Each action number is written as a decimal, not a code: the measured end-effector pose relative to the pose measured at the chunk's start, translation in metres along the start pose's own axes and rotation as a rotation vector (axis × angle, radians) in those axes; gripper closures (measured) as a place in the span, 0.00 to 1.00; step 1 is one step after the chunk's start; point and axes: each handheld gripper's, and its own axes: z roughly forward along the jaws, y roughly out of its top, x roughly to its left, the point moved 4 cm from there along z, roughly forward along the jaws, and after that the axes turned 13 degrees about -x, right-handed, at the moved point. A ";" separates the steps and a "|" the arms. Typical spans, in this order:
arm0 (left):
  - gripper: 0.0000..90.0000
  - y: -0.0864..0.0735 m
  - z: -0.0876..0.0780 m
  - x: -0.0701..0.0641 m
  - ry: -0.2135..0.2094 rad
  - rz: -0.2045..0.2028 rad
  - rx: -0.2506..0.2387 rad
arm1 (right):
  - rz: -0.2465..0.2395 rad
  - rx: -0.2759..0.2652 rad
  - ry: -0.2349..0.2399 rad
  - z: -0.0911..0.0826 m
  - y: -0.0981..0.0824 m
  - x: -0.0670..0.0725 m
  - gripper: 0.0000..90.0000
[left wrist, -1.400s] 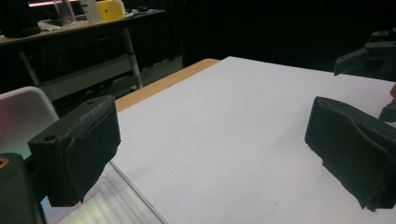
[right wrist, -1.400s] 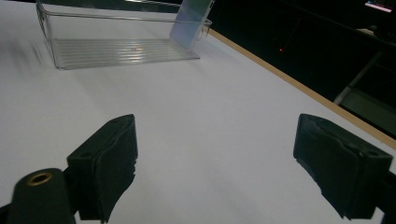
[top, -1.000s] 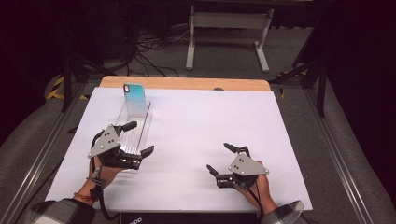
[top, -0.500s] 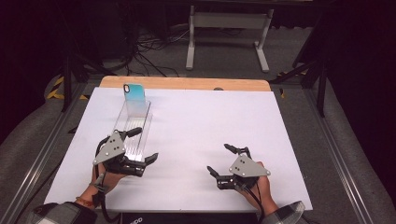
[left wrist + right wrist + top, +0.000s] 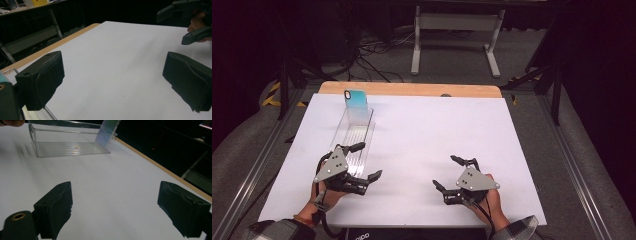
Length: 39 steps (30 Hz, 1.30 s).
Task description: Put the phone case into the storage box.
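Observation:
A clear plastic tray (image 5: 355, 134) lies lengthwise on the left of the white table (image 5: 427, 125). A teal phone (image 5: 355, 102) leans upright in its far end. My left gripper (image 5: 369, 160) is open beside the tray's near end, one finger over the tray's corner, nothing between the jaws. My right gripper (image 5: 443, 171) stands open near the front edge, holding nothing. The right gripper view looks past its open gripper (image 5: 115, 212) to the tray (image 5: 70, 147) and phone (image 5: 108, 131). In the left gripper view its own gripper (image 5: 112, 80) is open over bare table, with the right gripper (image 5: 192, 22) farther off.
A wooden strip (image 5: 412, 89) edges the table's far side. Behind it stand a metal frame (image 5: 454, 22) and cables on the floor. Metal rails (image 5: 579, 175) run along both sides of the table.
My left gripper has drawn back toward the table's near edge and slightly right, away from the tray's middle. The right gripper, tray and phone have stayed put.

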 end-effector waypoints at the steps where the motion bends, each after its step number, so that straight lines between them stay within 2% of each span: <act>1: 0.05 -0.001 -0.001 0.000 -0.005 -0.004 0.000 | 0.001 0.001 -0.001 0.000 0.000 0.000 0.14; 7: 0.05 -0.007 -0.004 -0.002 0.003 -0.009 0.008 | -0.002 0.002 -0.002 0.000 -0.001 0.001 0.14; 10: 0.05 -0.011 -0.006 -0.004 0.002 0.014 0.011 | -0.002 0.004 -0.003 0.000 -0.001 0.001 0.14; 12: 0.05 -0.014 -0.007 -0.005 -0.018 0.004 0.018 | -0.002 0.010 -0.003 -0.002 -0.002 0.002 0.14; 21: 0.05 -0.028 -0.014 -0.008 -0.029 -0.027 0.031 | 0.019 0.004 -0.011 -0.011 -0.005 0.000 0.08; 26: 0.05 -0.036 -0.019 -0.006 -0.021 -0.035 0.053 | 0.015 0.007 0.011 -0.012 -0.007 0.000 0.10; 29: 0.05 -0.038 -0.020 -0.008 -0.029 -0.057 0.050 | 0.005 0.013 0.019 -0.010 -0.009 0.002 0.08; 30: 0.05 -0.038 -0.019 -0.008 -0.025 -0.041 0.061 | 0.007 0.013 0.020 -0.010 -0.009 0.002 0.08; 36: 0.05 -0.041 -0.018 -0.008 -0.027 -0.050 0.066 | 0.006 0.010 0.036 -0.010 -0.009 0.004 0.10; 39: 0.05 -0.040 -0.018 -0.009 -0.028 -0.053 0.060 | 0.007 0.001 0.026 -0.011 -0.008 0.003 0.11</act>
